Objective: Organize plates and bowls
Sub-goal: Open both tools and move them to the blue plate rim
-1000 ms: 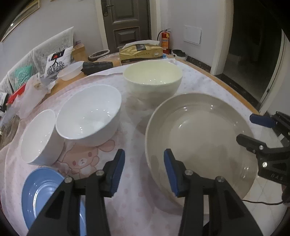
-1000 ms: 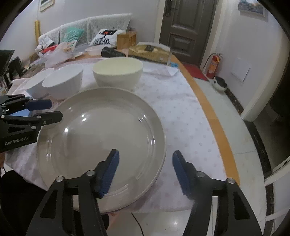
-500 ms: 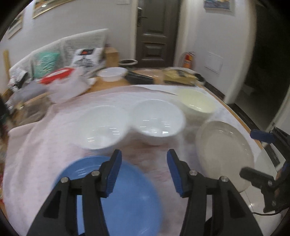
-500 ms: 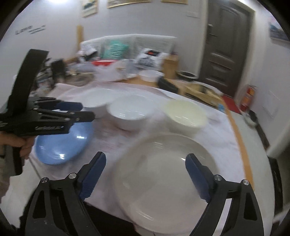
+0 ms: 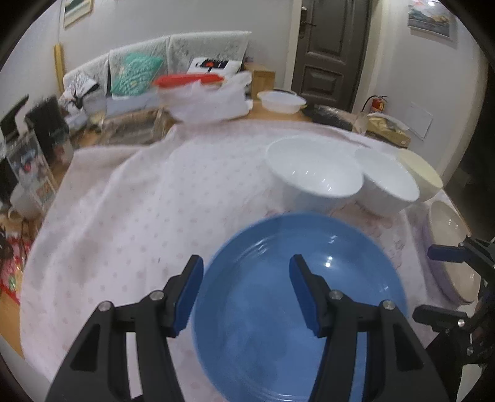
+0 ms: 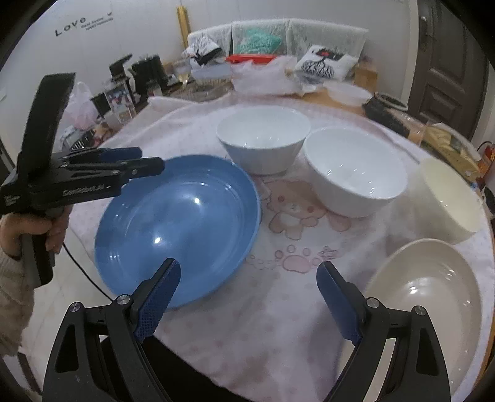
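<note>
"LOVE" [image 6: 70, 27] can be read on the wall, and "GenRobot.AI", blurred, on the left gripper [image 6: 131, 160]. Both it and the right gripper [image 6: 247, 297] are held spread, gripping nothing. The blue plate [image 6: 176, 228] is set on the tablecloth [image 6: 278, 324] beside two white bowls [image 6: 263, 139].

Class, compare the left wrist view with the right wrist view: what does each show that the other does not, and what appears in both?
Only the left wrist view shows the framed picture on the wall right of the door.

Only the right wrist view shows the "LOVE" wall lettering, the person's hand holding the left gripper, and the bear print on the tablecloth.

Both show the blue plate, two white bowls, the cream bowl, the beige plate and the red-lidded container.
</note>
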Tool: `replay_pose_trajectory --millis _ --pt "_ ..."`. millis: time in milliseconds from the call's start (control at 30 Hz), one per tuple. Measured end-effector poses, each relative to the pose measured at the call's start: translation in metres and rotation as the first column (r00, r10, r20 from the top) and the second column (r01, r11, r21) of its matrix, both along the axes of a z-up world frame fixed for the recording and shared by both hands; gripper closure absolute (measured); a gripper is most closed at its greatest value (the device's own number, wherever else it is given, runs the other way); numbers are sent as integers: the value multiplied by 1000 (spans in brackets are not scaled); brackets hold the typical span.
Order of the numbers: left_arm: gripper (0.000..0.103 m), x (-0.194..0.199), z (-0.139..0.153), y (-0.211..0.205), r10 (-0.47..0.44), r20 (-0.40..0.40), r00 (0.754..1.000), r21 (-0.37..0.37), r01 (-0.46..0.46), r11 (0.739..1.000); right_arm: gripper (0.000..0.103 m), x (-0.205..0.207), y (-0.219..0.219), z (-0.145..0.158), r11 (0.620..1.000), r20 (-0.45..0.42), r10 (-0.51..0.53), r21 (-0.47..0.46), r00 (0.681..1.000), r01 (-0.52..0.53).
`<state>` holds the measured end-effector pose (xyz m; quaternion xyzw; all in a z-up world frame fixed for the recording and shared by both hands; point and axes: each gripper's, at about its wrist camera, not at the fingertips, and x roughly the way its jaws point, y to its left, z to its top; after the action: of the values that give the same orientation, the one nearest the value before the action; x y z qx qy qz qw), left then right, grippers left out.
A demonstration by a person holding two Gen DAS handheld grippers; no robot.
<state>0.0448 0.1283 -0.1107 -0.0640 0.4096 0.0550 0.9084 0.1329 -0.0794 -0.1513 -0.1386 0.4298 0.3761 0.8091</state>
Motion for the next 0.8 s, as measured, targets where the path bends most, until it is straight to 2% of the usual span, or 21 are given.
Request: replay_pose_trajectory --millis 200,333,500,633,667,733,800 --pt "49 -5 -12 3 0 -1 1000 2 0 1000 18 5 7 -12 999 -27 6 -33 1000 -7" --pt "52 -8 -13 2 0 1 1000 12 0 1000 34 5 9 -16 999 -45 13 -45 999 -15" --pt "58 -8 -14 8 23 -10 1000 17 -23 1000 47 4 16 -23 997 -57 33 -68 998 -37" --pt "58 -9 -18 16 44 -17 999 15 -44 999 60 3 22 -25 996 -69 55 -66 996 -60" --pt "60 -9 -19 18 41 -22 999 1 -41 999 64 4 23 -26 996 -73 60 -66 996 -64" --pt "73 -9 -23 20 38 -35 999 -13 -38 999 69 3 26 -25 995 -67 66 -73 996 -71" --pt "76 -8 -27 19 37 -44 998 -12 -37 999 75 2 28 -25 994 -71 76 -70 995 -81"
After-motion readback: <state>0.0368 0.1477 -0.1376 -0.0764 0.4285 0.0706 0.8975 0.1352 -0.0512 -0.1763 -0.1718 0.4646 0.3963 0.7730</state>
